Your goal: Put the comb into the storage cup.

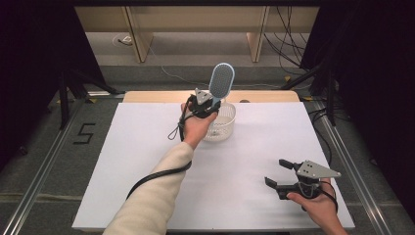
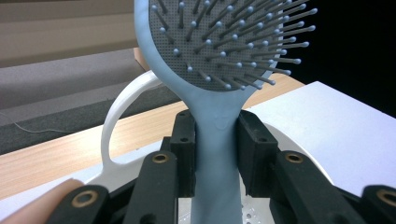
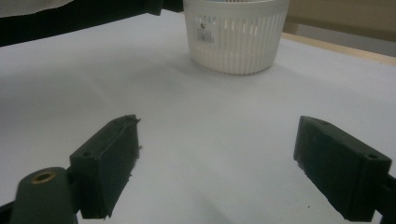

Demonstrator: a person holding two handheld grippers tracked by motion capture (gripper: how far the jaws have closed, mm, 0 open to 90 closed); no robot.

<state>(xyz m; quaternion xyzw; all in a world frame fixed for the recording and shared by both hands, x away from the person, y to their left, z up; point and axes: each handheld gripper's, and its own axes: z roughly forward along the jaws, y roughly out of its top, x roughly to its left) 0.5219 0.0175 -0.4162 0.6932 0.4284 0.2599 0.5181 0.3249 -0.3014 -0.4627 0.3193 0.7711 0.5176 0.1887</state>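
hairbrush [image 1: 221, 82] — pale blue, grey bristle pad, upright, handle down | white slotted basket [image 1: 226, 128] — under it, table's 12 o'clock

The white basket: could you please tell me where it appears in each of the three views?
High view: the white basket sits at table centre-back, right of the left gripper.
Left gripper view: its rim and handle curve behind the jaws.
Right gripper view: top centre.
Shared landmark: the white tabletop.

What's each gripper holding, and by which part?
Left gripper: light blue hairbrush, jaws clamped on its handle just below the head. Right gripper: nothing, jaws open.
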